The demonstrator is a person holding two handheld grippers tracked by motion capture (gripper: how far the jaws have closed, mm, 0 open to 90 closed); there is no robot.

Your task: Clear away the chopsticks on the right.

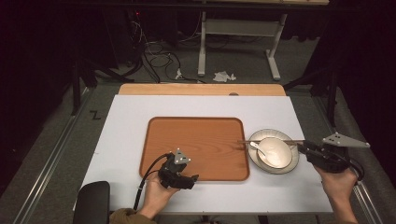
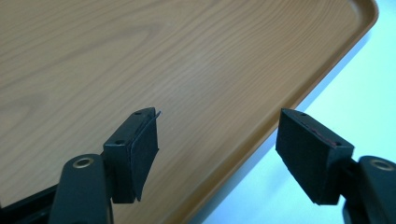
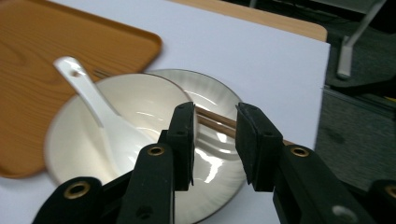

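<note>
the right gripper [image 3: 215,140] straddles the chopsticks [image 3: 219,122] lying across the plate [image 3: 205,100] and bowl [image 3: 135,100], not yet clenched; the left gripper [image 2: 217,149] hangs released over the tray [image 2: 140,70] edge

The plate [image 1: 291,164] is lying just right of the tray [image 1: 196,140], a bowl [image 1: 275,151] sitting on it, a spoon [image 1: 258,149] resting in the bowl, chopsticks [image 1: 268,141] lying across, reaching over the tray's edge.

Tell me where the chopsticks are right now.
In the high view the chopsticks lie across the far rim of the plate, right of the wooden tray. In the right gripper view they pass between the right gripper's partly open jaws.
</note>
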